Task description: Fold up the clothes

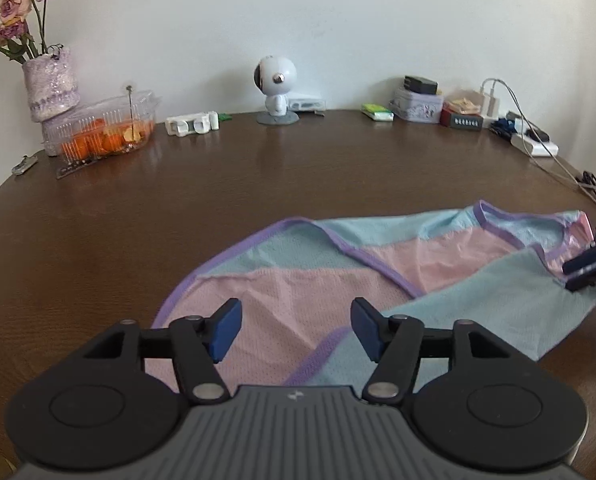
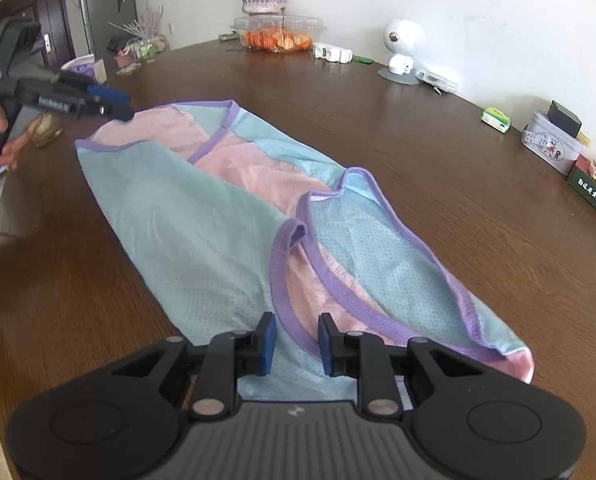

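Lying flat on the brown desk (image 1: pixel 258 184) is one pink-and-blue mesh garment (image 2: pixel 202 200) with purple trim. Two tongs hover over it: the left tongs (image 1: pixel 296 330) spread wide above one end, the right tongs (image 2: pixel 296 345) parted narrowly above the other end, neither pinching cloth. One hand (image 2: pixel 6 136) holds the left tool.
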### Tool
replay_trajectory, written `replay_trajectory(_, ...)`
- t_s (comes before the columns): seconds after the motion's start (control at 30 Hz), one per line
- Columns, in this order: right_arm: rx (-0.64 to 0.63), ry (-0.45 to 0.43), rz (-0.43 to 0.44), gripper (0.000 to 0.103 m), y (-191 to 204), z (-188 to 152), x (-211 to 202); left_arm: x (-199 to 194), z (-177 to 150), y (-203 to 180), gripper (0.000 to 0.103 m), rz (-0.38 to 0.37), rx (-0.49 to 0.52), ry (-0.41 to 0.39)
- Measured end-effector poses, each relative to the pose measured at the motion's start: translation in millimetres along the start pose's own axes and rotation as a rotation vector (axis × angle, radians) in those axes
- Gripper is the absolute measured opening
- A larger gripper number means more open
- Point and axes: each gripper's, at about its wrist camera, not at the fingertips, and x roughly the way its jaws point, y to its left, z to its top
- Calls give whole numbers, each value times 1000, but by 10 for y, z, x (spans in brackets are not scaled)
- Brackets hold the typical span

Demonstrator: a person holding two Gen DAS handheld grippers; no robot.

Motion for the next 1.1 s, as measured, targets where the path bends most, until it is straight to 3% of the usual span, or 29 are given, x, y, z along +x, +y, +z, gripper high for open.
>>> replay_trajectory(0.03,-2,-30,-7,22,-12,42,-63,25,76,1,69,13,14,-14)
replay_trajectory(0.1,14,-114,-38,34,-79,187,-196,173,197,3,80,4,55,-4)
replay_trajectory(0.13,22,-156,-53,44,-112,259,-262,278,237,-3,80,-17,73,12)
replay_trajectory(0.17,27,-184,-87,46,-143,330,-262,395,267,-21,80,-34,86,32)
replay_trajectory(0.33,100,-156,-99,46,-356,666,129,863,514,-102,79,-42,133,66)
replay_trajectory(0.4,108,-129,-85,46,-389,709,268,999,622,-127,81,-82,143,78)
replay_trajectory(0.53,125,-75,-58,42,-455,796,546,1328,691,-189,78,-101,211,177)
replay_trajectory(0.6,133,-48,-44,37,-488,840,684,1392,687,-169,66,-115,216,192)
replay_trajectory(0.67,141,-21,-30,17,-521,884,823,1416,670,-133,47,-153,213,197)
replay_trajectory(0.7,145,-7,-23,13,-537,905,893,1428,661,-115,42,-173,212,199)
replay_trajectory(0.77,149,3,-11,10,-554,908,960,1429,656,-77,38,-197,204,197)
replay_trajectory(0.83,146,-3,-9,6,-540,888,954,1421,654,-44,23,-205,199,194)
replay_trajectory(0.87,137,-7,-18,5,-513,883,951,1413,655,-33,8,-198,199,192)
replay_trajectory(1.1,75,-127,-61,3,-324,918,663,1139,643,-75,4,-146,220,112)
